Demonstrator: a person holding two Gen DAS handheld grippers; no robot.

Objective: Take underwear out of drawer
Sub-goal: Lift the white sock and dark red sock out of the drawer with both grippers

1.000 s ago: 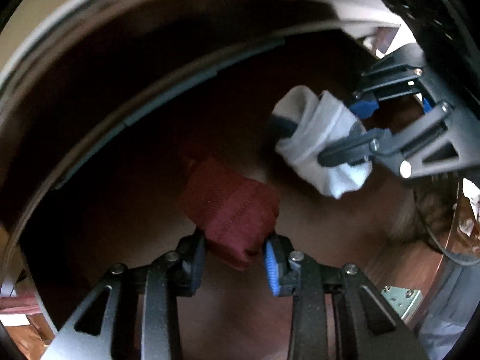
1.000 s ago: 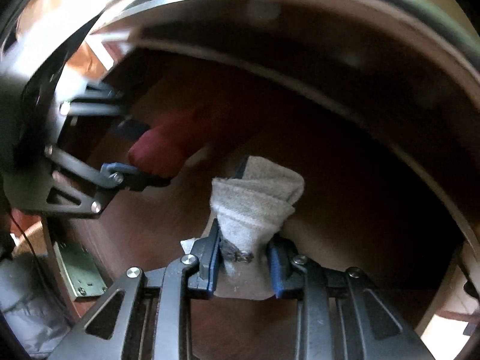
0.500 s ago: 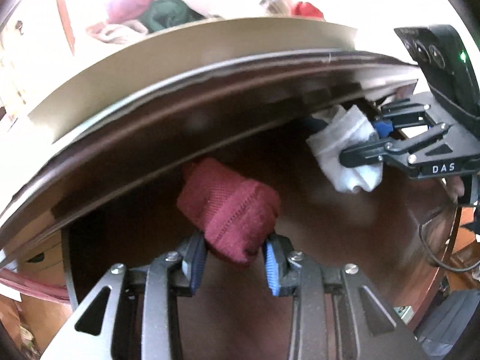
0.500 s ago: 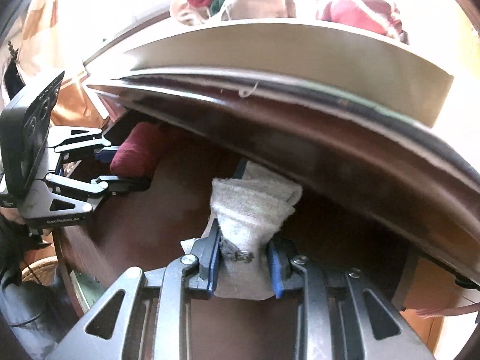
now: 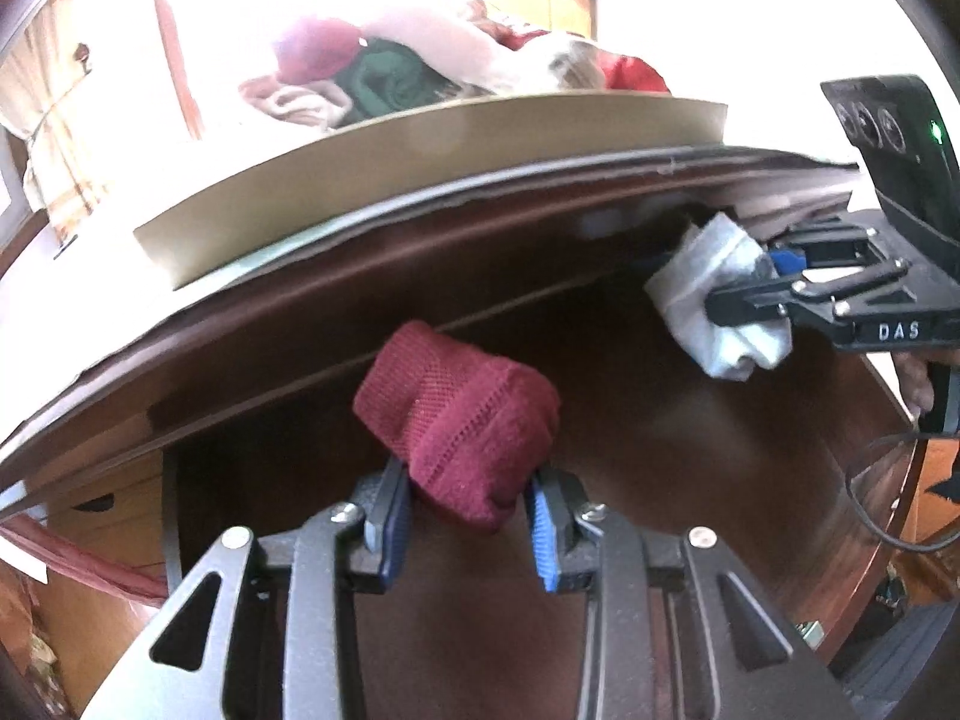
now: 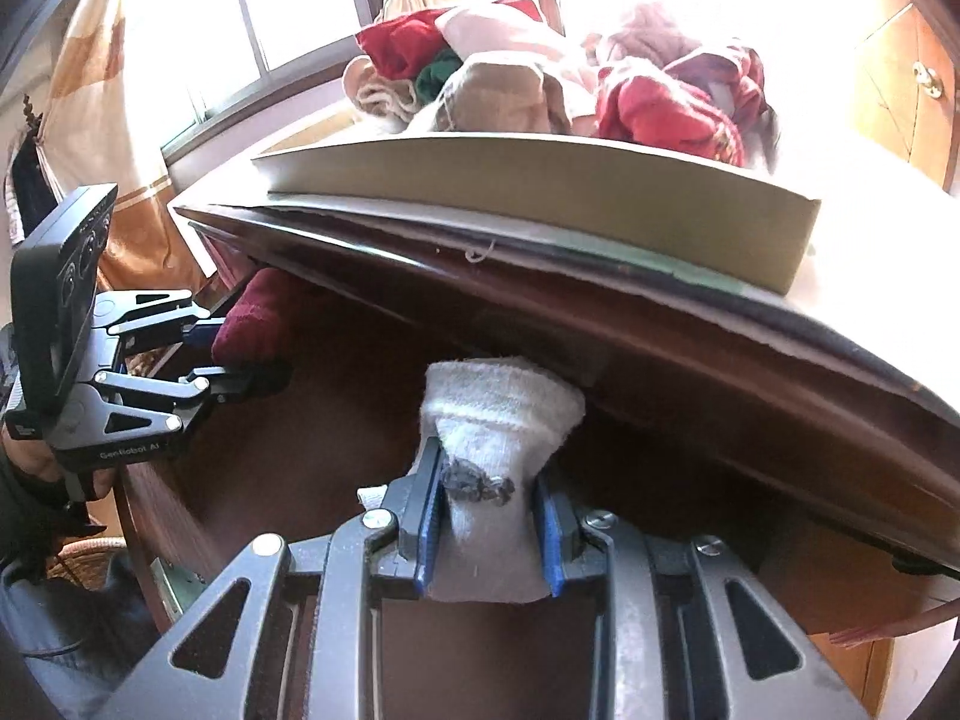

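Left gripper (image 5: 471, 516): blue-padded jaws clamped on a rolled dark-red knit garment (image 5: 459, 426). Pads press both sides of its lower end and the bundle sticks up out of the jaws, tilted slightly left. It hangs over the open dark wooden drawer (image 5: 690, 450), clear of the drawer floor, just below the front edge of the dark wooden top (image 5: 420, 252).

Right gripper (image 6: 487, 531): jaws clamped on a rolled white-grey knit garment (image 6: 498, 420). A dark frayed patch shows on the fabric between the pads. The bundle's upper end sits close under the lip of the top; contact can't be told from here.

Cross-views agree. The right wrist camera shows the left gripper at frame left with the red bundle between its fingers. The left wrist camera shows the right gripper at frame right holding the white bundle. The two bundles are well apart.

On the top: flat beige cardboard box lid (image 6: 540, 180), and behind it a loose pile of red, green, pink and beige clothes (image 6: 540, 90). A window with a curtain (image 6: 96, 96) is at the back left.
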